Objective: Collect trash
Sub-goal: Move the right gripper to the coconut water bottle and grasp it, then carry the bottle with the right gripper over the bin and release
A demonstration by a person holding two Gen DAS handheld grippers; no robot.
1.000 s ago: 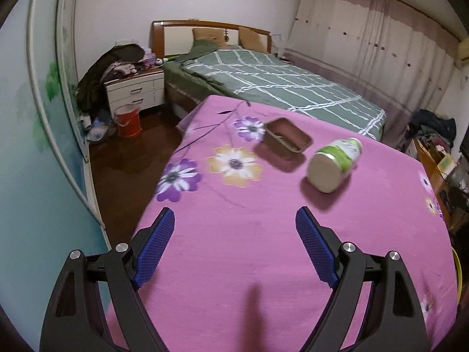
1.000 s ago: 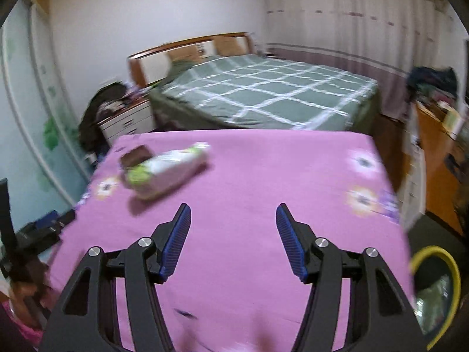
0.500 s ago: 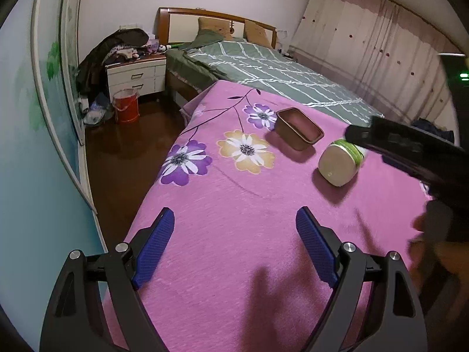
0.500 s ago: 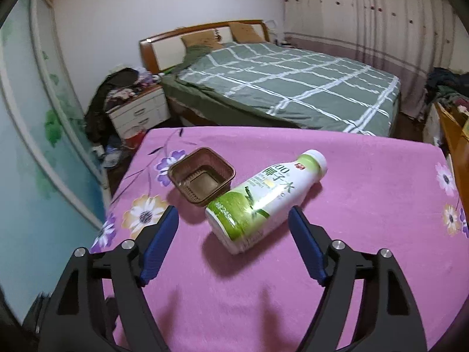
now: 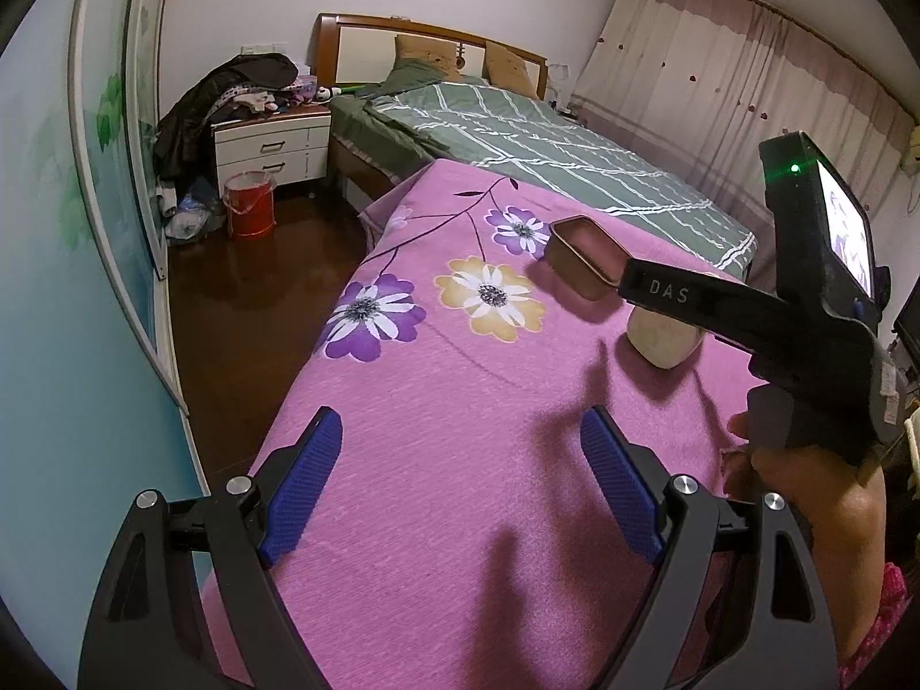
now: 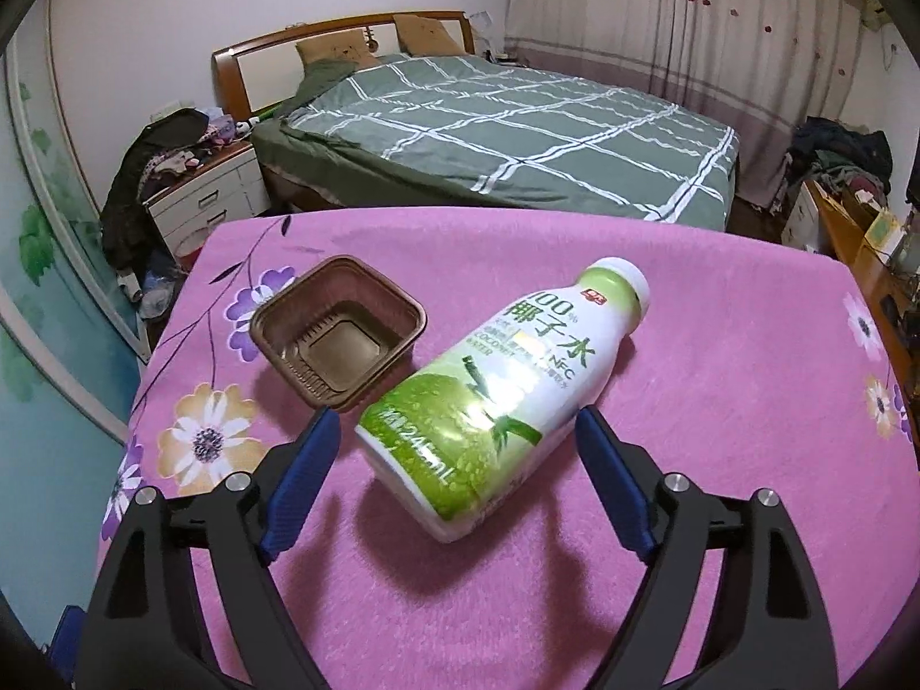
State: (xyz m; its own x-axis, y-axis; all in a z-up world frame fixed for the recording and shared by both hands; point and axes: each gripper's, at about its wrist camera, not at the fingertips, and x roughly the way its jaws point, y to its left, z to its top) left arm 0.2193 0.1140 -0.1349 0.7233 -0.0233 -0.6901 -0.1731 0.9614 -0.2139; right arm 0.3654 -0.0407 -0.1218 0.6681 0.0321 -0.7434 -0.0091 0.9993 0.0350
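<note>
Straddling the toppled green-and-white plastic drink bottle (image 6: 500, 402) on the pink flowered cloth (image 6: 719, 460), beside the brown plastic tray (image 6: 339, 330), the wide-open, empty right gripper (image 6: 454, 466) should close squarely across its body while the left gripper (image 5: 460, 483) waits, spread and empty.

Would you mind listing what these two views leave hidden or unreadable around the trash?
- Bottle: in the left wrist view the right hand-held gripper covers all but its base.
- Small label print on the bottle: right wrist view, washed out by glare.
- Brown tray: its near corner is hidden by the same gripper in the left wrist view.
</note>
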